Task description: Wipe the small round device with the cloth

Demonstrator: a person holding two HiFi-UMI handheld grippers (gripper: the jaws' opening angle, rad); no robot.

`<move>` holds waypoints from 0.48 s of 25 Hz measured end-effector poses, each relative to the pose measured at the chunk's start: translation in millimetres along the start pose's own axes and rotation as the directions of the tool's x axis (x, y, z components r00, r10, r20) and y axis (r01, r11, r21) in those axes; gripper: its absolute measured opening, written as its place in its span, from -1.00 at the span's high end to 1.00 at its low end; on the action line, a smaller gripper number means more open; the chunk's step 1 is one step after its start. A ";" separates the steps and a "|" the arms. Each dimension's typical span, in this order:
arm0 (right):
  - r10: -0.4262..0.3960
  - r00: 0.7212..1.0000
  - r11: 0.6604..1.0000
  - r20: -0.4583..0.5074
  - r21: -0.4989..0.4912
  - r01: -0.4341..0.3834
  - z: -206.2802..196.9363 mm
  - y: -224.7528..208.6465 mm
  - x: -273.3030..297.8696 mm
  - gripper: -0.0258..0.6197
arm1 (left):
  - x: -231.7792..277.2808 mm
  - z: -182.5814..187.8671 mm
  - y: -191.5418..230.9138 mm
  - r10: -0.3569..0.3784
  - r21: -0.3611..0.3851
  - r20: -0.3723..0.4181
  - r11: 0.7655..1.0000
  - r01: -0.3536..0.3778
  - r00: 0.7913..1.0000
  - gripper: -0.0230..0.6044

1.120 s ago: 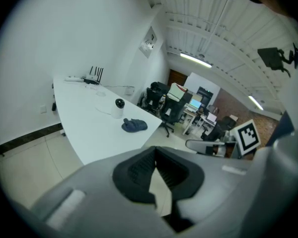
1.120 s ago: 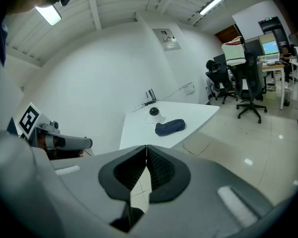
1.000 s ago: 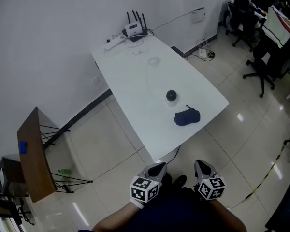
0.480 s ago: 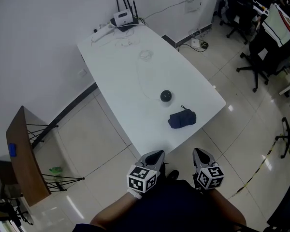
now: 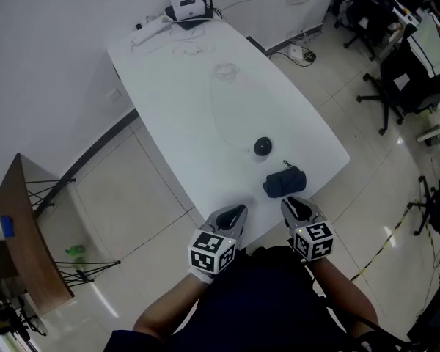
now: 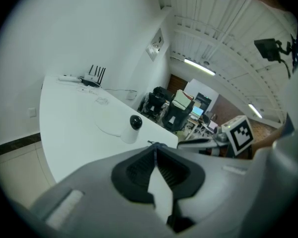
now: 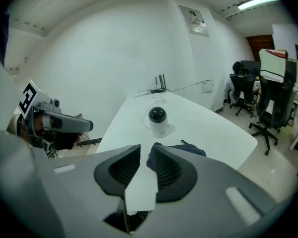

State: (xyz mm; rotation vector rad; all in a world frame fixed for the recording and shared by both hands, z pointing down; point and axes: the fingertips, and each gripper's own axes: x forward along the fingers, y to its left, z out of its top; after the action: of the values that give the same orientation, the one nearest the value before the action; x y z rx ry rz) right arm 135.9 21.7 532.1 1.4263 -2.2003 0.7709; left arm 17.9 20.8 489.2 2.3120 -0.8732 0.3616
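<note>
My left gripper (image 5: 235,211): grey moulded shell, black ribbed pads (image 6: 139,170), white marker cube (image 5: 211,251) with black squares.
My right gripper (image 5: 292,205): same build; jaws just opened a little, nothing between.
My top (image 5: 271,303): dark navy.

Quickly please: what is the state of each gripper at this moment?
Left gripper: closed, holding nothing.
Right gripper: open; its fingers have just been opening, with nothing between them.

One surface (image 5: 205,108); one small round device (image 5: 262,147); one cloth (image 5: 284,182); one router (image 5: 187,7); two grippers, left gripper (image 5: 233,213) and right gripper (image 5: 292,204); one wooden side table (image 5: 26,233)
</note>
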 end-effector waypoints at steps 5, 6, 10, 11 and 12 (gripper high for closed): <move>0.004 0.993 0.983 -0.122 -0.179 -0.026 -4.5 1.5 31.9 0.31 | 8.5 15.8 22.7 0.018 0.000 0.015 1.000 -0.018 1.000 0.76; -0.003 0.989 0.972 -0.150 -0.235 -0.033 -9.3 0.8 37.7 0.28 | 10.0 17.6 25.8 0.023 -0.002 0.017 1.000 -0.023 1.000 0.76; -0.045 0.963 0.898 -0.265 -0.433 -0.078 -41.9 -12.3 57.9 0.25 | 16.8 14.9 28.1 0.044 -0.023 0.006 0.999 -0.044 0.999 0.76; -0.065 0.957 0.874 -0.283 -0.480 -0.083 -48.4 -17.4 62.3 0.19 | 18.6 13.0 27.7 0.050 -0.026 -0.001 0.998 -0.050 0.999 0.76; -0.082 0.953 0.850 -0.293 -0.520 -0.087 -54.1 -21.9 66.7 0.12 | 20.0 11.1 27.8 0.057 -0.030 -0.008 0.998 -0.058 0.998 0.76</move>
State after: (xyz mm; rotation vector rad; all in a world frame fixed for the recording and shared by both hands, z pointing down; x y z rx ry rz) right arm 131.7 3.1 618.7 0.9531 -1.9586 0.3090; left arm 14.5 -12.4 502.7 2.2608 -0.9372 0.3784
